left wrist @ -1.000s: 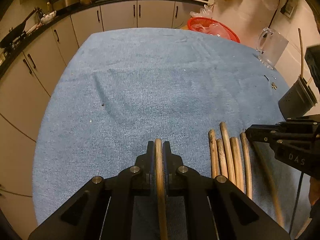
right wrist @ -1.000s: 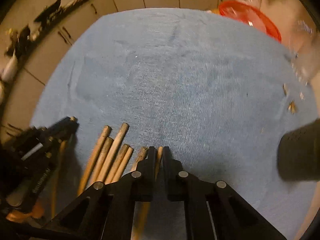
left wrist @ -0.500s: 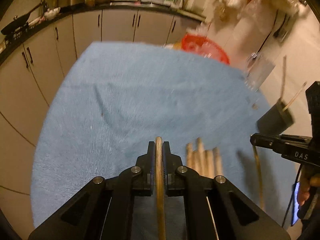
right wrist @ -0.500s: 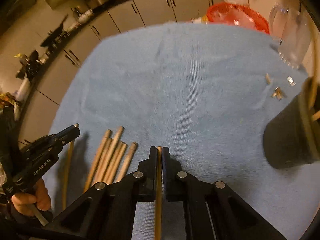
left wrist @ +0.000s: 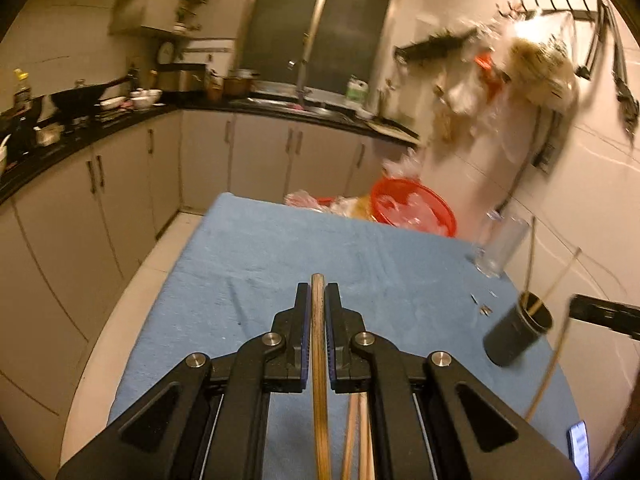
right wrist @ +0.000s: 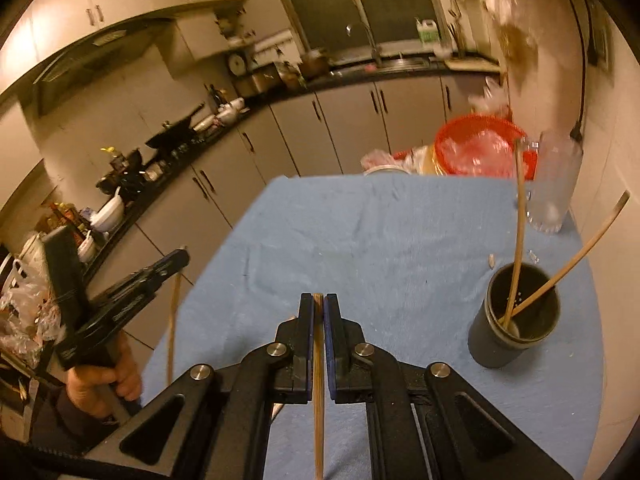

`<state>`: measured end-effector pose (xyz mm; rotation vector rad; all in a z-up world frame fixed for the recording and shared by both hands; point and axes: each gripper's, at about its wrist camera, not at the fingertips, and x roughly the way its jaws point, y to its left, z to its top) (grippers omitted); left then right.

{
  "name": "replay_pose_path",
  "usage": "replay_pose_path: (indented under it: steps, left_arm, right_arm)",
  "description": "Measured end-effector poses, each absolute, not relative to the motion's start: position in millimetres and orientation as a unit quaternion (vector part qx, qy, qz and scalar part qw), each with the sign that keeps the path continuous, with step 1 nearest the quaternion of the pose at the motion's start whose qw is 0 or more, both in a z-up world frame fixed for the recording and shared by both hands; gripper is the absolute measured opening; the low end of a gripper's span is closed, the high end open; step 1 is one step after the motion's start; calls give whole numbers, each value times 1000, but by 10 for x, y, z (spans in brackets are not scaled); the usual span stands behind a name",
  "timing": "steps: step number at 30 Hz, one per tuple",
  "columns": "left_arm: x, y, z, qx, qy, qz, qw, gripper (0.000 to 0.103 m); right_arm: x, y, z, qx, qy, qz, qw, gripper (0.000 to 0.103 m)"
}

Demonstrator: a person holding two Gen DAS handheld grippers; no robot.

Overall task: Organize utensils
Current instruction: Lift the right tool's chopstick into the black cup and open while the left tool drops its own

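So both grippers had a chopstick each at this point. Left gripper (left wrist: 318, 300) was clamped tight on a darker wooden chopstick (left wrist: 319, 360), its tip poking out just past the jaws, held up over the blue towel (left wrist: 280, 248) covering the table. Right gripper (right wrist: 318, 308) was pinched on a thinner, paler chopstick (right wrist: 318, 380) the same way. Black utensil holder (right wrist: 514, 320) stood upright on the right side of the towel with two chopsticks (right wrist: 516, 240) already leaning inside (one straight-ish, one tilted way out right). A few loose chopsticks (left wrist: 358, 432) lay on the towel under the left gripper. Clear glass pitcher (right wrist: 554, 184) and red basket (right wrist: 480, 148) sat at the far end.
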<state>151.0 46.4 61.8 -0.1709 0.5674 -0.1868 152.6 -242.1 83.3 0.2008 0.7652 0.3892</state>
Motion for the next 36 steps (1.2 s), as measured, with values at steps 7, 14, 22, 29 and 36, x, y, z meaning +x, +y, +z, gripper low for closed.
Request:
replay_pose_path:
  steps: [7, 14, 22, 29, 36]
  left_arm:
    - [1551, 590, 362, -119, 264, -63, 955, 6]
    - [1525, 672, 390, -122, 253, -43, 959, 6]
    - [1431, 598, 693, -115, 235, -61, 963, 6]
    - [1346, 430, 659, -69, 225, -60, 970, 6]
    - [1084, 409, 521, -52, 233, -69, 968, 6]
  right_arm:
    - [1342, -2400, 1003, 96, 352, 200, 909, 3]
    - [1326, -2387, 1107, 92, 346, 205, 911, 3]
    - [1357, -2427, 1163, 90, 340, 205, 913, 3]
    - [1347, -2448, 1205, 89, 337, 201, 916, 3]
    - [1307, -2433, 1201, 89, 340, 205, 913, 3]
